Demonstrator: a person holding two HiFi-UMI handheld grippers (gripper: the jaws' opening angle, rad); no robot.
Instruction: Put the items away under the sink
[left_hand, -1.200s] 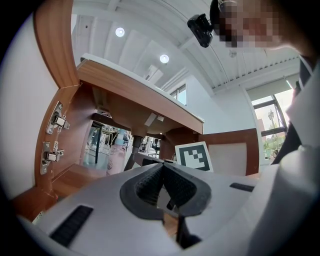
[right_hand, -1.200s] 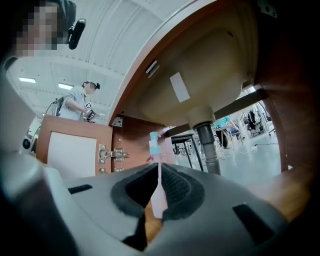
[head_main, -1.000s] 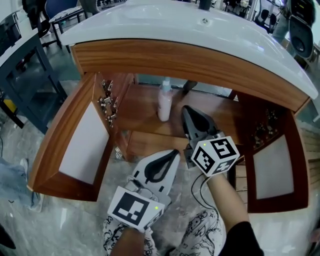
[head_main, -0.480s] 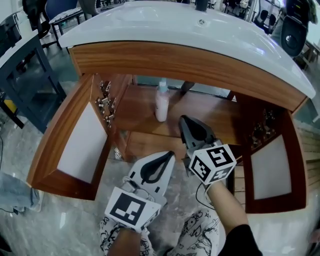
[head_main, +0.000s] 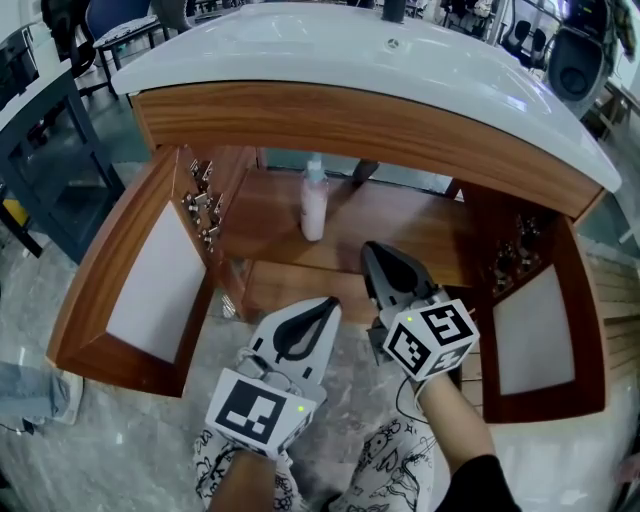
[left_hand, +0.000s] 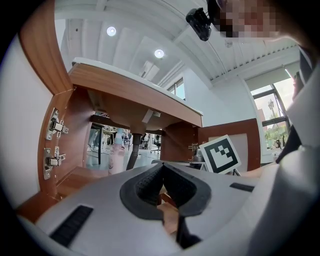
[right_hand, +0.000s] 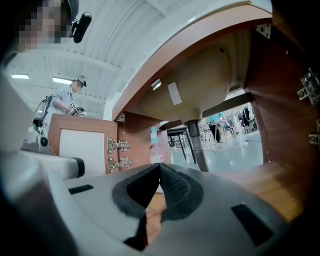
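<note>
A pale pink bottle (head_main: 312, 204) with a light blue cap stands upright on the wooden floor (head_main: 420, 228) of the open cabinet under the sink, left of the middle. It also shows in the left gripper view as the bottle (left_hand: 116, 154) and in the right gripper view as the bottle (right_hand: 159, 144). My right gripper (head_main: 372, 250) is shut and holds nothing. Its tip sits at the cabinet's front edge, right of the bottle and apart from it. My left gripper (head_main: 326, 306) is shut and holds nothing, outside the cabinet over the floor.
Both cabinet doors stand wide open: the left door (head_main: 150, 270) and the right door (head_main: 535, 330). The dark drain pipe (head_main: 362, 172) comes down behind the bottle. The white countertop (head_main: 350, 60) overhangs the opening. Dark furniture (head_main: 50, 150) stands at the far left.
My right gripper has drawn back out of the cabinet toward me, away from the bottle. The bottle stays standing. My left gripper has kept its place.
</note>
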